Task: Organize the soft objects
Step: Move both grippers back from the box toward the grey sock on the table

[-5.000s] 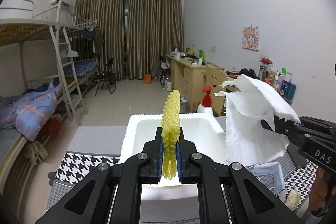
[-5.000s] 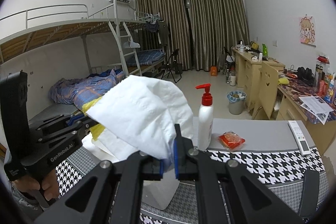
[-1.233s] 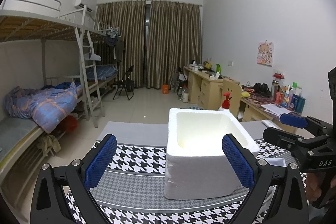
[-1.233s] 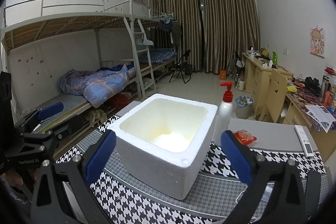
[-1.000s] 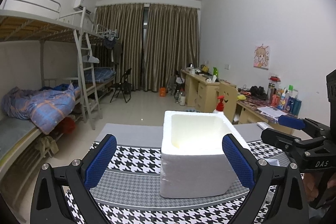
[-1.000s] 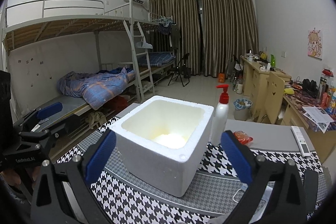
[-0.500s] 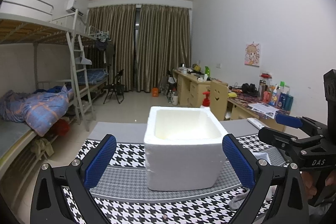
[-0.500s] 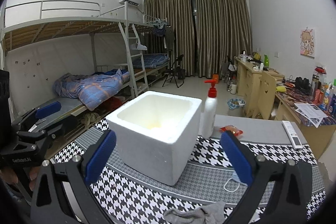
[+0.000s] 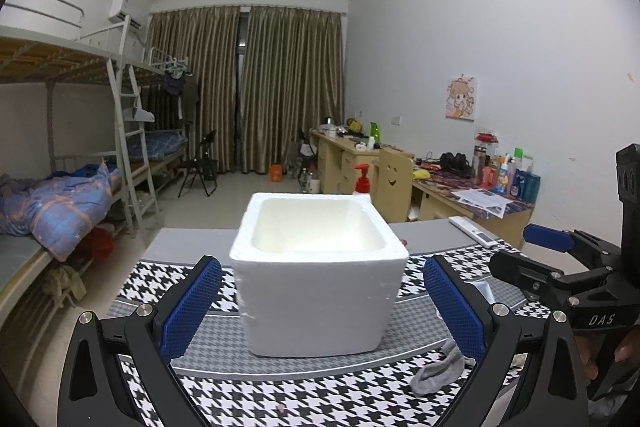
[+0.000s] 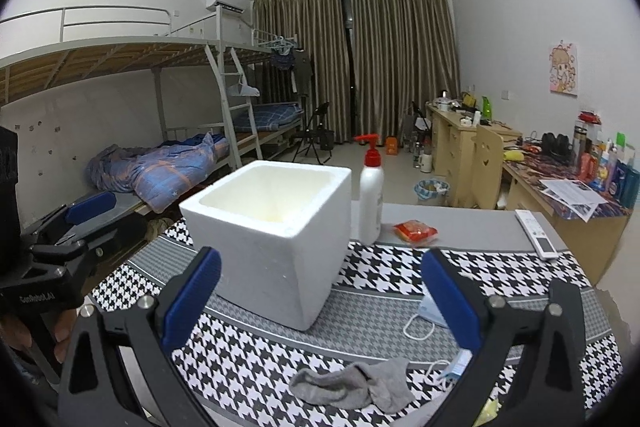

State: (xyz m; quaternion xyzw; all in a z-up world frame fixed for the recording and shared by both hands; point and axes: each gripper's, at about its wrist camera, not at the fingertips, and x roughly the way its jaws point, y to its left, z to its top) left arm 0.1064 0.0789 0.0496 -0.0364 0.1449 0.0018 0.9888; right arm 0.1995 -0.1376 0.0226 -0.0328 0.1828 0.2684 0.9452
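Lying crumpled on the houndstooth cloth near the front edge of the counter [image 10: 472,231], the grey sock [image 10: 352,385] is the soft thing most likely to go next. In the right wrist view it sits just below and between the spread pads of the right claw [image 10: 320,301], its long axis running roughly along the front edge, left to right. In the left wrist view the same grey sock [image 9: 440,367] shows low and to the right, under the right-hand pad of the left claw [image 9: 320,303], so it lies off that claw's centre line. The right claw looks the nearer and better lined up; a short drop forward and down should reach it, I judge. A pale blue face mask [image 10: 430,307] with white loops lies just beyond the sock, toward the right edge. The white foam box [image 10: 268,231] stands behind both, near the middle of the counter, open-topped.

Both claws stand wide apart and hold nothing. Five seconds ago the left was clamped on a yellow knobbly piece and the right on a white tissue wad, held up by the box; neither is in the claws now. Over the last second both views have drawn back from the box, bringing the sock into sight.
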